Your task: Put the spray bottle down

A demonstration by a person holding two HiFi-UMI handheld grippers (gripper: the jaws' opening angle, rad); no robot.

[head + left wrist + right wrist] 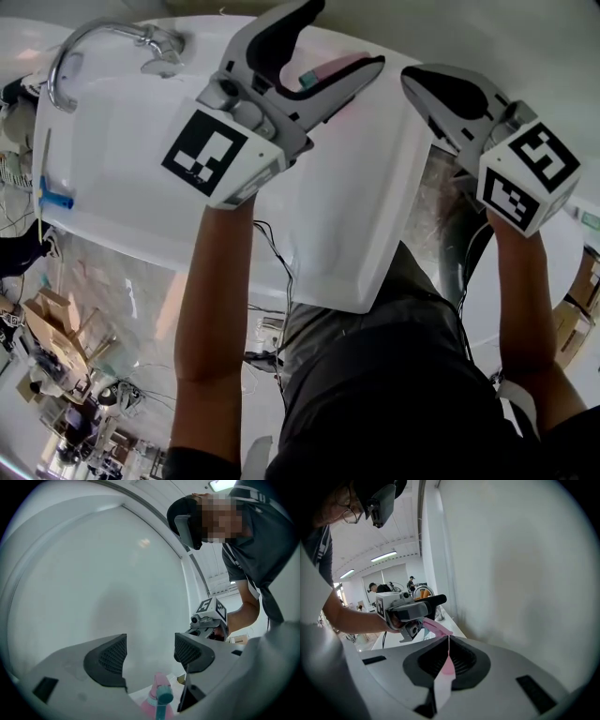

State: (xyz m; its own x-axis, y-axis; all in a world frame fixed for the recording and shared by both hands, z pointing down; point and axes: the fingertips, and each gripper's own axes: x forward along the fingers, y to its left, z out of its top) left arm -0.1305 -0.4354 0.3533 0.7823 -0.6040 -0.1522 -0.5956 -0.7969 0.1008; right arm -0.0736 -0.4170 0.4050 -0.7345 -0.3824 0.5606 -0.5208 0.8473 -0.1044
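- Far left in the head view is a chrome faucet (94, 37) curving over a white sink (122, 178). A small blue bit (54, 197) sits on the sink's left edge (too small to tell what it is).
- Next comes the left gripper (345, 37), held over the sink and pointing up and right in the picture. Its jaws are spread wide. In its own view the two dark pads (110, 656) stand well apart with bare white surface showing between them, so they aren't squeezing anything.
- The pink spray bottle (336, 66) is between those spread jaws, lying along the lower one in the head view. In the left gripper view its teal nozzle end pokes up low down near the base of the jaws, clear of both pads. I can't tell what's under it.
- Over on the right is the right gripper (417, 82), beside the sink's right edge. Its own view shows the jaws pressed together into a thin seam, with nothing held between them.
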